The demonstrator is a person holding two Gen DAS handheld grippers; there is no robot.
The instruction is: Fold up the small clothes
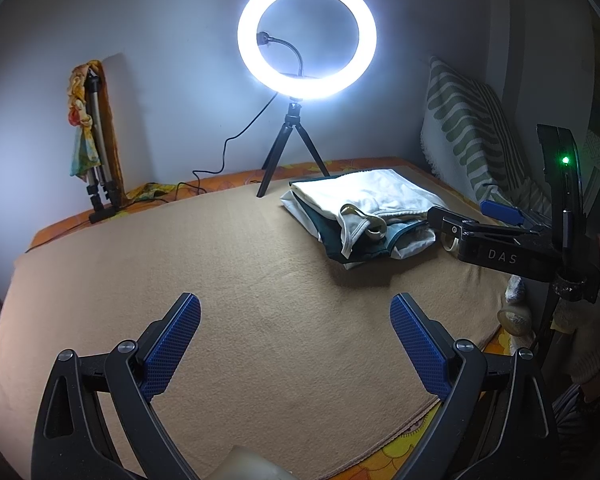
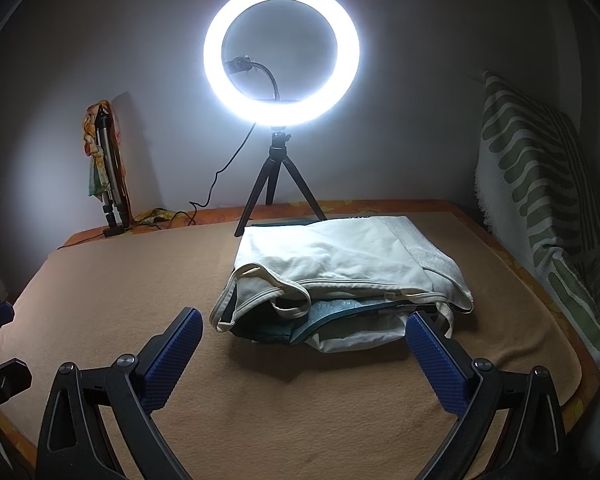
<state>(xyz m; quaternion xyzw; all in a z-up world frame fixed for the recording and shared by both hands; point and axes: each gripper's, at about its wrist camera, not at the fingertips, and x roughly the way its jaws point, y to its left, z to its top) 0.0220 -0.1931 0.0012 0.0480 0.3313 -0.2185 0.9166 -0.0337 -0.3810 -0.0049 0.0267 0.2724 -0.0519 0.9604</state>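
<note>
A stack of folded small clothes [image 1: 364, 212] [image 2: 340, 280], white pieces over a dark teal one, lies on the tan blanket [image 1: 240, 280] [image 2: 100, 300] at the back right, in front of the ring light's tripod. My left gripper [image 1: 296, 332] hovers open over bare blanket, well short and left of the stack, nothing between its blue pads. My right gripper [image 2: 304, 344] is open just in front of the stack, its right fingertip close to the stack's front right corner. In the left wrist view the right gripper [image 1: 456, 216] reaches in from the right beside the stack.
A lit ring light [image 1: 306, 36] [image 2: 282, 54] on a small tripod [image 1: 292, 152] stands at the back, its cable trailing left. A folded tripod with a colourful cloth [image 1: 94, 148] leans on the wall. A green-patterned pillow [image 1: 468, 132] [image 2: 540, 184] lines the right side.
</note>
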